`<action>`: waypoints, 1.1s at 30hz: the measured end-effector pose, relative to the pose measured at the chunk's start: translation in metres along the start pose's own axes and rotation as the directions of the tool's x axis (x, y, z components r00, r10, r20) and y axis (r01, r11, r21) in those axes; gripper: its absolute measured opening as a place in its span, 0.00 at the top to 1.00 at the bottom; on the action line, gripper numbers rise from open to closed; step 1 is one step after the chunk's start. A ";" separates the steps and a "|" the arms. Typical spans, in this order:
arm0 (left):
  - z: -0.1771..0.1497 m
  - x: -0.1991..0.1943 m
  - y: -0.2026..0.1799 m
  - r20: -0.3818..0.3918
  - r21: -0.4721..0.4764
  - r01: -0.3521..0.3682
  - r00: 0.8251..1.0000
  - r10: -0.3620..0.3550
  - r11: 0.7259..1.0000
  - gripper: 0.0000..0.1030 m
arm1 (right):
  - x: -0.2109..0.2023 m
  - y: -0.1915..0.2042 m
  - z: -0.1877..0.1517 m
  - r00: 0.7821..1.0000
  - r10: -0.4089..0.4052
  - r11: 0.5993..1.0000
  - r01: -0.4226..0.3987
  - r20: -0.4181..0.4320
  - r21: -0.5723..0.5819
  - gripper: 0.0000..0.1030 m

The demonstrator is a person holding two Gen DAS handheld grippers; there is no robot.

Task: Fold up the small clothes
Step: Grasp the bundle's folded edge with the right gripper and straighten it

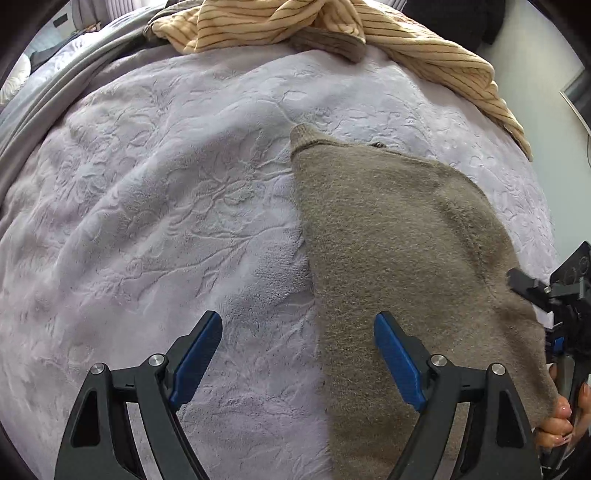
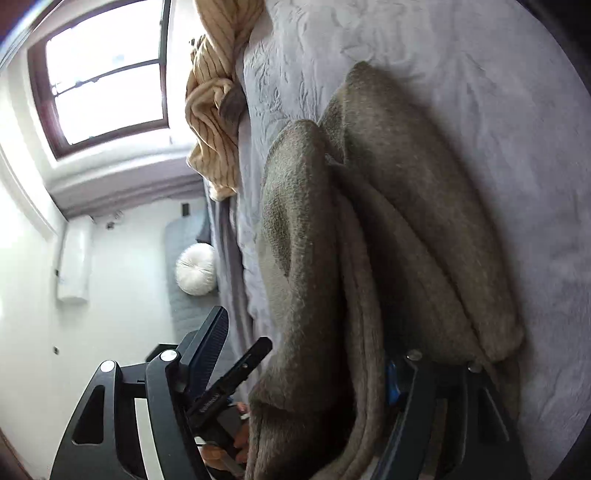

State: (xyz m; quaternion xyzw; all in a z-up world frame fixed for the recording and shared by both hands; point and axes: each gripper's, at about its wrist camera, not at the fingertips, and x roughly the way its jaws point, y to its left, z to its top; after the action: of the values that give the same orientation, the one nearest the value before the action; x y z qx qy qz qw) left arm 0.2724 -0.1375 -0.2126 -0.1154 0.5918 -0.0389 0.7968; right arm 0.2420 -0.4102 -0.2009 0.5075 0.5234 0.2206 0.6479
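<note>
Looking at the sock (image 1: 399, 258), I see it laid flat on the blanket (image 1: 166, 221) at the right of the left wrist frame, its narrow end toward upper centre and its wide end running off the bottom. My left gripper (image 1: 299, 362) hangs over its left edge with jaws spread wide and nothing between the pads — one finger above the sock, the other above bare blanket. My right gripper (image 2: 306, 365) also stands parted; the fabric bunches up between its fingers, but I cannot tell whether a pad still touches it.

My worry is the right side: if cloth has snagged on that lower finger, pulling away would drag the sock and undo the lay. The plush blanket could also grip the knit and wrinkle it when I slide under an edge.

The left view gives me the whole outline, flat and tidy, plus the striped garment (image 1: 369, 33) at the top. The right view alone shows folds piled near my fingers, a window (image 2: 103, 74) at upper left, and a white cushion (image 2: 195, 269) beyond the bed.
</note>
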 end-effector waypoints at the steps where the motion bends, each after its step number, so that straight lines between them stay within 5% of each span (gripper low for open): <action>1: 0.000 0.002 0.000 -0.004 -0.002 -0.011 1.000 0.011 1.000 0.17 | 0.008 0.011 0.005 0.996 -0.093 0.994 0.092 -0.014 -0.056 0.68; 2: -0.001 0.004 -0.001 -0.003 0.000 -0.007 1.000 0.007 1.000 0.17 | 0.015 0.019 0.004 0.983 -0.183 0.977 0.181 -0.012 -0.110 0.84; 4: -0.002 0.000 -0.005 0.013 0.016 -0.013 1.000 0.013 1.000 0.17 | 0.021 0.044 0.001 0.955 -0.296 0.924 0.296 0.035 -0.244 0.85; 7: -0.003 -0.005 -0.016 0.053 0.052 -0.013 0.999 0.010 0.999 0.17 | 0.003 0.078 -0.016 0.961 -0.242 0.883 0.277 0.137 -0.379 0.86; 9: -0.003 0.000 -0.023 0.044 0.074 0.003 0.999 -0.007 0.997 0.17 | -0.005 0.080 -0.012 0.953 -0.229 0.881 0.289 0.197 -0.373 0.86; 15: -0.008 0.012 -0.039 0.049 0.127 -0.015 0.999 0.009 0.992 0.17 | 0.004 0.014 0.018 0.914 -0.358 0.885 0.398 0.192 -0.243 0.86; 17: -0.006 0.007 -0.036 0.044 0.123 0.000 0.999 -0.005 0.992 0.17 | -0.006 0.012 0.014 0.913 -0.339 0.898 0.386 0.225 -0.212 0.86; 21: -0.006 0.003 -0.031 0.060 0.136 -0.038 0.998 0.030 0.990 0.17 | -0.017 0.029 0.008 0.899 -0.367 0.864 0.425 0.240 -0.271 0.86; 28: 0.012 0.007 -0.012 0.090 0.050 -0.046 0.995 0.041 0.998 0.17 | -0.005 0.029 0.038 0.946 -0.294 0.925 0.318 0.136 -0.207 0.73; 29: 0.014 0.008 -0.012 0.090 0.050 -0.053 0.995 0.049 0.997 0.17 | -0.002 0.028 0.044 0.952 -0.280 0.936 0.300 0.125 -0.185 0.82; 33: 0.017 0.004 -0.018 0.104 0.071 -0.044 0.994 0.037 0.996 0.17 | -0.006 0.053 0.036 0.932 -0.311 0.903 0.351 0.187 -0.248 0.86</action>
State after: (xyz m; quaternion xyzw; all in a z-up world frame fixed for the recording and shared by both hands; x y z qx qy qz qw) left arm 0.2910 -0.1531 -0.2075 -0.0760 0.5504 -0.0384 0.8305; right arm 0.2853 -0.4099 -0.1531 0.3296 0.5183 0.1415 0.7764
